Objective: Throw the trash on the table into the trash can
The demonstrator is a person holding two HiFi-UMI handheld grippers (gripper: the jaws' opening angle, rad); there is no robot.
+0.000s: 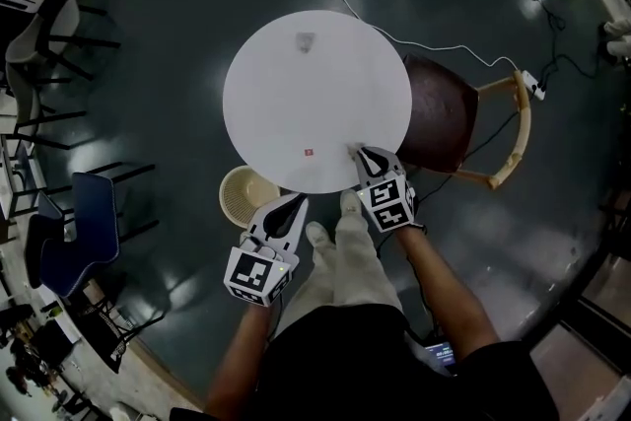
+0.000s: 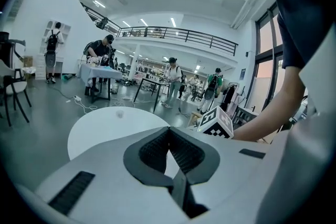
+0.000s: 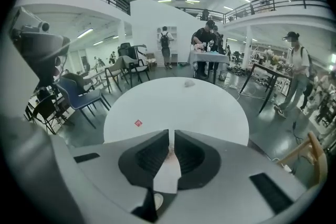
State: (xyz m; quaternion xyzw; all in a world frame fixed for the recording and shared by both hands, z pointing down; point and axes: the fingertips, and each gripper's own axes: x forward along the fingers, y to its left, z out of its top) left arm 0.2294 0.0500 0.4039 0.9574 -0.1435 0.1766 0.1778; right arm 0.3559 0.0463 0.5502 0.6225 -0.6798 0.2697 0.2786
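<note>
Left tongs [image 1: 294,204] closed, right tongs [image 1: 362,155] closed, both angled forward and down

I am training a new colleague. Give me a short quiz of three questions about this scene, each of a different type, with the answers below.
1. True or false: the trash can stands on top of the round white table.
2. The jaws of the right gripper are: A) wide apart, B) together.
3. Fill in: of the two pieces of trash on the table, the small red piece lies ____ to the person than the crumpled pale piece.

Key
1. False: it stands on the floor beside the table.
2. B.
3. Nearer.
</note>
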